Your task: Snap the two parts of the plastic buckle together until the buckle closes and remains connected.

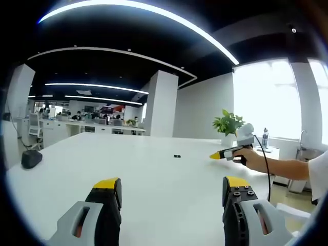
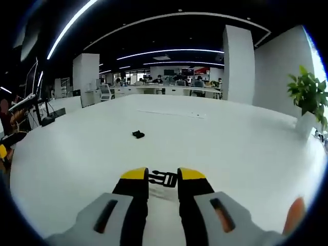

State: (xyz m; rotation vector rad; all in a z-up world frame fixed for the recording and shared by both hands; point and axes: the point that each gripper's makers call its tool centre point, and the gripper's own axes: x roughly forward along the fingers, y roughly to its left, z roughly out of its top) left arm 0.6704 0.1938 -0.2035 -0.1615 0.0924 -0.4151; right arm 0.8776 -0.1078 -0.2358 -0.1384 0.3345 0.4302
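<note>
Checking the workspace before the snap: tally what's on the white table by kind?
Black buckle parts: 2, one between the right gripper's jaws, one farther out
Dark mouse-like object: 1
Potted plant: 1
Total: 4

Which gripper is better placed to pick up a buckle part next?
Right. The right gripper has the larger buckle part lying on the table right between its jaw tips. The left gripper faces bare table, with the small black piece well ahead of it.
</note>
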